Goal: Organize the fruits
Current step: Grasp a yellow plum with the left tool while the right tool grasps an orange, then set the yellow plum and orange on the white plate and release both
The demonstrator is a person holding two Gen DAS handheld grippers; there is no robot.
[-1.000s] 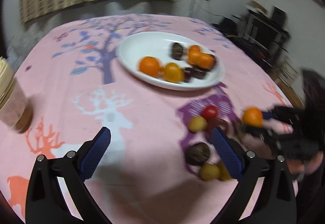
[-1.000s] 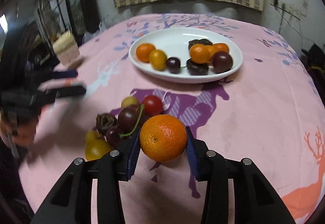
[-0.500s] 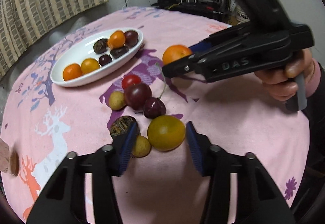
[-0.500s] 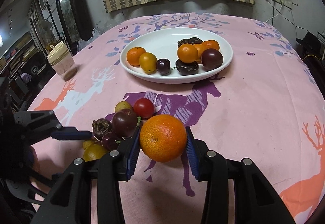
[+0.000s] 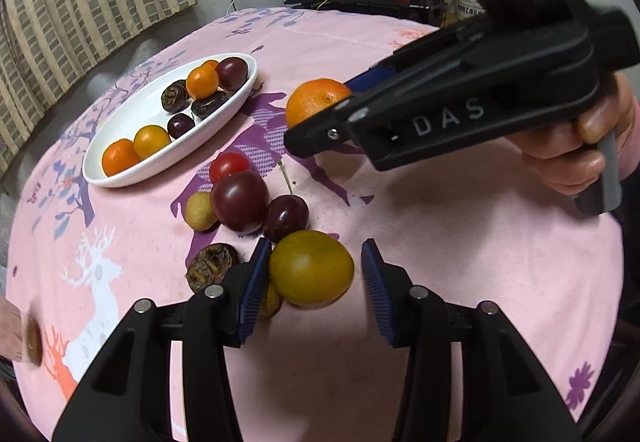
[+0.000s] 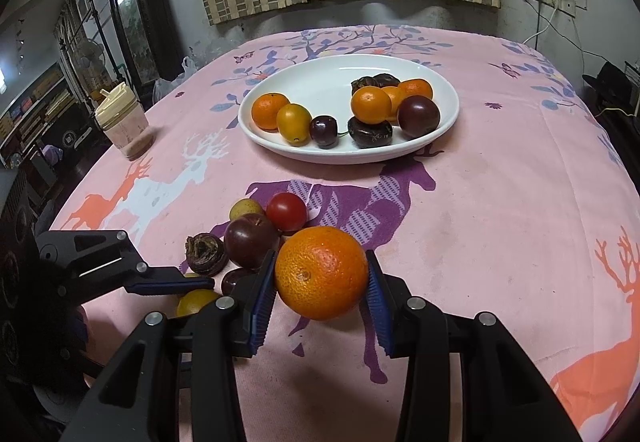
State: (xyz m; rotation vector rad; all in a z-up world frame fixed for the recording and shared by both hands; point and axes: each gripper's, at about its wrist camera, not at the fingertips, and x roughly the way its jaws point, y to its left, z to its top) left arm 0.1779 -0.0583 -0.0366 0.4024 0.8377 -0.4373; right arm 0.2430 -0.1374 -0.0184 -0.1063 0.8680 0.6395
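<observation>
Left wrist view: left gripper [image 5: 314, 284] fingers apart around yellow fruit [image 5: 311, 268]; left pad touching it, right pad just off. Dark cherry [image 5: 285, 217], big plum [image 5: 239, 201], wrinkly brown fruit [image 5: 210, 268] crowd close. Plate [image 5: 132, 177] far behind.

Right wrist view: right gripper [image 6: 322, 288] fingers clamped on orange [image 6: 321, 272], above pink cloth [image 6: 500, 201]. Red tomato [image 6: 286, 211] near. Plate [image 6: 448, 121] holds 9 fruits. Cup [image 6: 124, 121] at left.

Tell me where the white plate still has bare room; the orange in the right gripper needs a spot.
The white plate is bare along its far rim and in the middle, between the tangerine on the left and the stacked cluster around the dark plum on the right. The near rim is crowded. The orange could pass over open cloth right of the red tomato.
</observation>
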